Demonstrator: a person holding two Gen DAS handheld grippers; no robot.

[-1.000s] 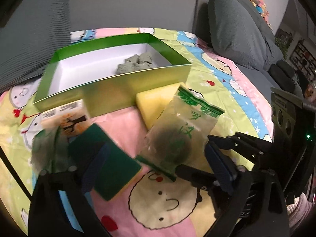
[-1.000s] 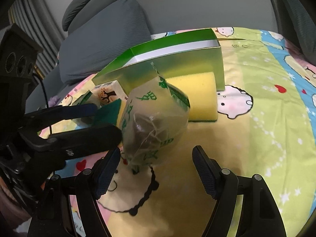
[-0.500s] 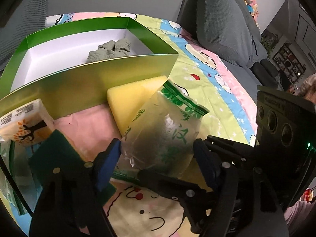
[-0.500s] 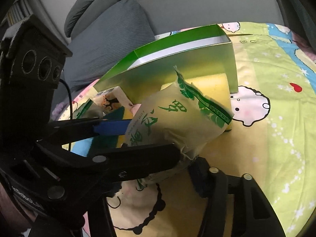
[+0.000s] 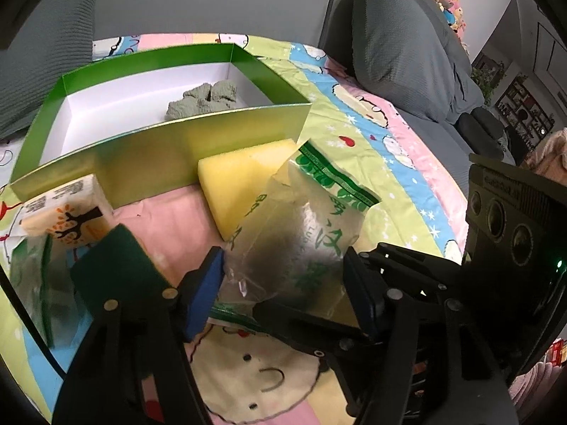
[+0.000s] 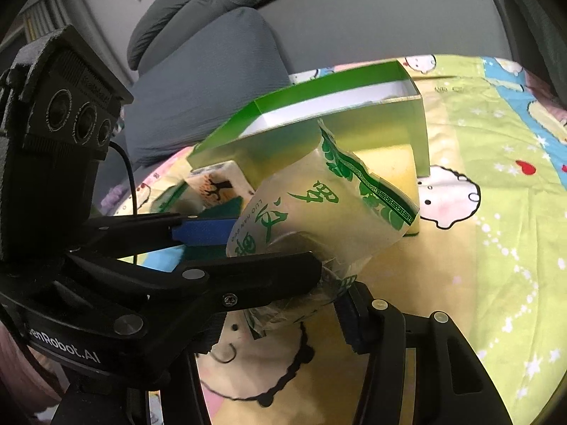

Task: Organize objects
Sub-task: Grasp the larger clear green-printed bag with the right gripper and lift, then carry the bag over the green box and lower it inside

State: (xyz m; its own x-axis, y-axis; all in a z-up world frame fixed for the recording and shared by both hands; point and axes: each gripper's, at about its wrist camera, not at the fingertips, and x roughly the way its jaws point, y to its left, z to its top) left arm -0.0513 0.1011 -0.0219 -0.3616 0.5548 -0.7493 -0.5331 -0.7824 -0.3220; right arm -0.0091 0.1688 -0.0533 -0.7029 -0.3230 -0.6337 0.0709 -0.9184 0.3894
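A clear plastic bag (image 5: 301,226) with green print and a dark round lump inside leans on a yellow sponge (image 5: 241,184) in front of the green box (image 5: 159,163). My left gripper (image 5: 283,283) straddles the bag's lower half. Its jaws are closing, and both pads touch the bag's sides. In the right wrist view the bag (image 6: 319,205) stands tilted, with the left gripper (image 6: 271,248) crossing in from the left. My right gripper (image 6: 280,311) holds the bag's crumpled bottom end. Its right pad presses the plastic, and its left finger is hidden behind the left gripper.
A grey-green cloth (image 5: 205,99) lies in the white-floored box. Left of the bag sit a dark green scouring sponge (image 5: 117,265), a tissue pack (image 5: 67,212) and another plastic bag (image 5: 32,276). All rest on a cartoon blanket (image 5: 389,148), with grey sofa cushions (image 5: 400,53) behind.
My left gripper swung from over the green sponge to the bag and narrowed onto it. The right gripper's jaws also narrowed onto the bag's bottom end.
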